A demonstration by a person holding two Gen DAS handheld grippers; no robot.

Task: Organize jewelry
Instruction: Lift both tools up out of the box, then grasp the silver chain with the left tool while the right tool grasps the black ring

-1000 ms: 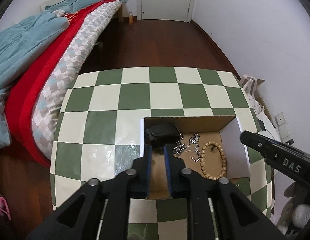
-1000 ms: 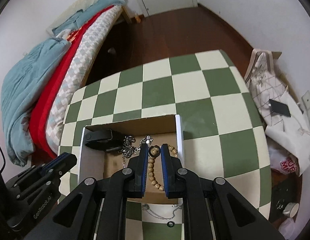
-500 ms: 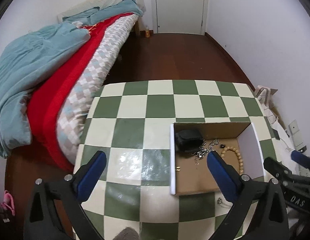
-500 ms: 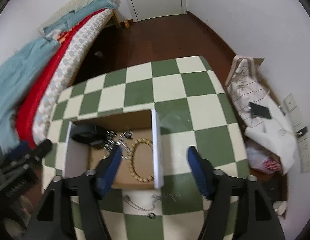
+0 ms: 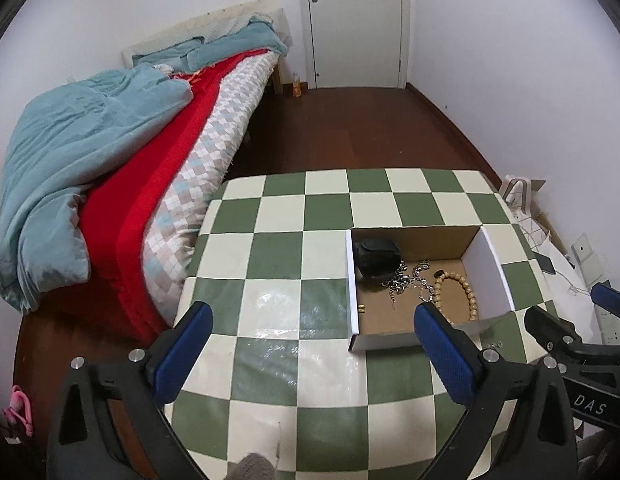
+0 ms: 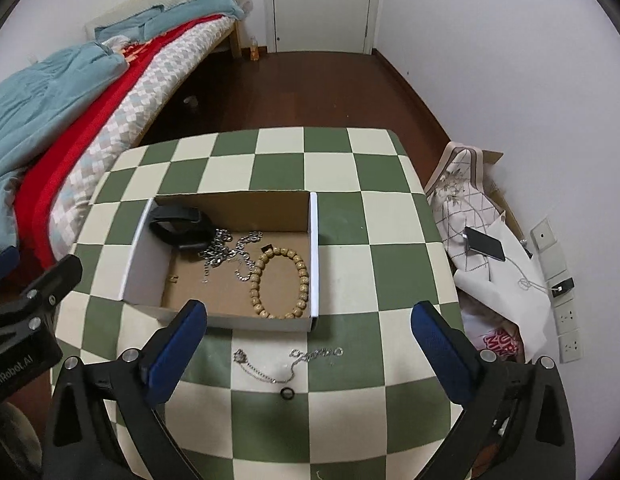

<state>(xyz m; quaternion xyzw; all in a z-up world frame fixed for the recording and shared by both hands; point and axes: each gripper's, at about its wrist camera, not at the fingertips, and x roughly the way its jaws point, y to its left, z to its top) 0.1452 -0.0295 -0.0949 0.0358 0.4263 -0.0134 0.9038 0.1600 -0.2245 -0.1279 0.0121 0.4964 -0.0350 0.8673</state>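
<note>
Hovering spread and empty, both grippers (image 5: 310,336) (image 6: 308,332) face the box (image 6: 315,256): beads (image 6: 280,282) inside, chain (image 6: 270,372) at 6 o'clock outside.

A small bedroom with white walls (image 5: 510,60) and a dark wood floor (image 5: 350,128). A closed white door (image 5: 354,20) stands at the far end. Along the left wall, a bed (image 5: 214,136) lies heaped with a teal duvet (image 5: 70,152) and red blanket (image 5: 150,168). A green-and-cream checkered table (image 6: 342,168) fills the foreground.
</note>
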